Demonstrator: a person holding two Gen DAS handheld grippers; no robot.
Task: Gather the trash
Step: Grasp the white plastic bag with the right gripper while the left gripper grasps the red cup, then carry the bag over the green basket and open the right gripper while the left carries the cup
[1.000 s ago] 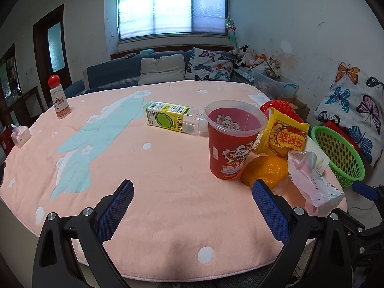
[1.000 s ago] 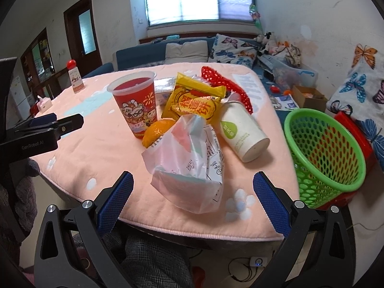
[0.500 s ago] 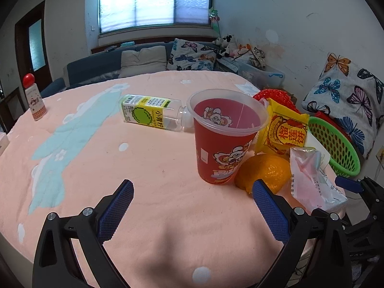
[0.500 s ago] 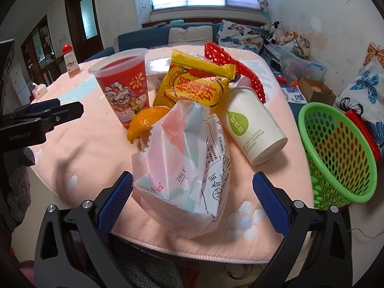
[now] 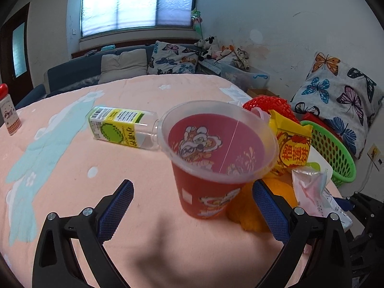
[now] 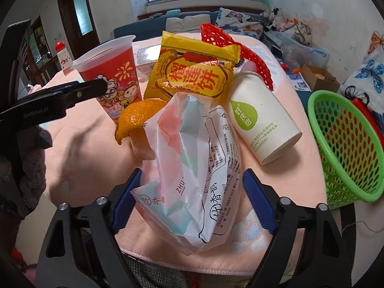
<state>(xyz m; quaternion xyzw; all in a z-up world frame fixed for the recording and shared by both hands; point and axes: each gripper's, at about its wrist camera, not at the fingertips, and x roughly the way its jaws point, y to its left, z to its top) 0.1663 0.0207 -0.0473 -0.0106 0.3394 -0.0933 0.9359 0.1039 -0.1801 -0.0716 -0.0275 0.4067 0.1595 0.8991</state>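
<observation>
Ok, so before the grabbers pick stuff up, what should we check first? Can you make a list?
1. White plastic bag between right gripper pads as jaws close: ok.
2. Pads pressing the bag yet: cannot tell.
3. Red cup between the open left gripper pads: ok.
4. Left pads touching the cup: not ok.
5. Green basket within sight for dropping trash: ok.
6. Orange peel clear of the bag: not ok, it touches.
</observation>
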